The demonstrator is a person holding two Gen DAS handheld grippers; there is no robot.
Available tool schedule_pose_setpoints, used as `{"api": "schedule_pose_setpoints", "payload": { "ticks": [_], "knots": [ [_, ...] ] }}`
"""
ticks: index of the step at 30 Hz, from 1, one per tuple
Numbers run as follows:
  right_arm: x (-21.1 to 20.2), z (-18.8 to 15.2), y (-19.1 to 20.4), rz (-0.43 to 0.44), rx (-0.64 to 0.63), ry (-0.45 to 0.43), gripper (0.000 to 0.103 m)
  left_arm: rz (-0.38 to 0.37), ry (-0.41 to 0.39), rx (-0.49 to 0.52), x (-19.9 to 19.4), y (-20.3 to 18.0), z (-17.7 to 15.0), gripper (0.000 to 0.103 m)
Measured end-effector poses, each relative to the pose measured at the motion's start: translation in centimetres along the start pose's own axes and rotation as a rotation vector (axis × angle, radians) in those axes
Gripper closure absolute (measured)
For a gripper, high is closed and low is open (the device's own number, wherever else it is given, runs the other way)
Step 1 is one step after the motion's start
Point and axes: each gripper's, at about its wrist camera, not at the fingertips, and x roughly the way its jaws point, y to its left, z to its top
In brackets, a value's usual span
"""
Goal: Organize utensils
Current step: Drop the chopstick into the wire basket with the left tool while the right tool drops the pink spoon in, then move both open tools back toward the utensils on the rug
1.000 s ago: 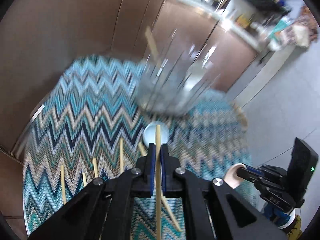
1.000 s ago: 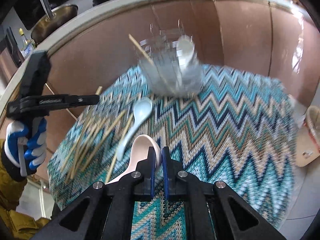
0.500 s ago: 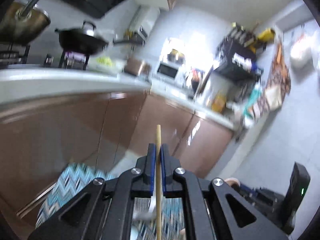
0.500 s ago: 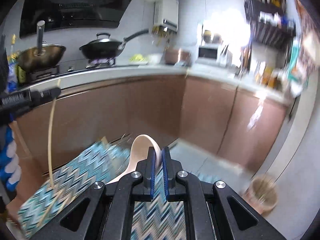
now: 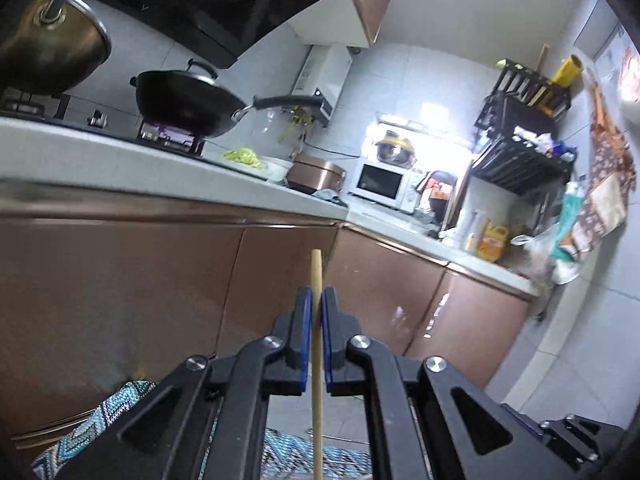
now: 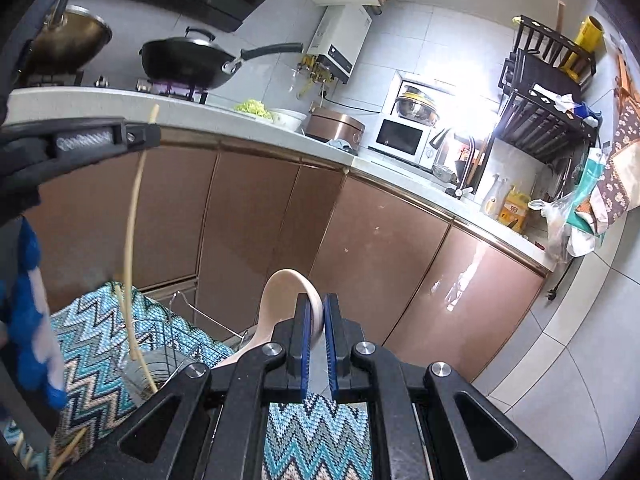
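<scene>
My left gripper [image 5: 316,300] is shut on a wooden chopstick [image 5: 317,344] that stands upright between the blue pads. In the right wrist view the same chopstick [image 6: 132,240] hangs from the left gripper [image 6: 140,136] with its lower end in a wire utensil holder [image 6: 172,352] on the zigzag cloth [image 6: 92,340]. My right gripper [image 6: 315,312] is shut on the rim of a beige spoon [image 6: 280,300], held raised beside the holder.
Brown cabinet doors [image 6: 260,220] and a pale countertop [image 6: 248,124] stand behind the table. A wok [image 6: 188,60], a rice cooker [image 6: 336,126] and a microwave [image 6: 402,140] sit on it. More chopsticks [image 6: 64,452] lie on the cloth at the lower left.
Both grippers lifted off the cloth and tilted up toward the kitchen, each keeping its utensil. The chopstick's lower end now hangs in the wire holder.
</scene>
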Motion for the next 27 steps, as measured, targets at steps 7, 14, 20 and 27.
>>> {"api": "schedule_pose_setpoints", "payload": {
  "ticks": [7,14,20,27],
  "knots": [
    [1.9,-2.5,2.4,-0.007,-0.03,-0.018,0.096,0.036,0.012,0.033,2.6,1.2,-4.9,0.098],
    [2.8,-4.9,3.1,0.079,0.01,0.038,0.089,0.036,0.046,0.048,1.7,2.2,-6.7,0.076],
    [1.3,-4.6,2.2,0.105,0.061,0.036,0.056,0.029,0.031,0.07,-1.6,2.7,-4.7,0.055],
    [-2.6,-2.4,-0.2,0.127,0.139,-0.001,0.036,0.057,-0.001,0.118,-8.1,3.1,-0.8,0.035]
  ]
}}
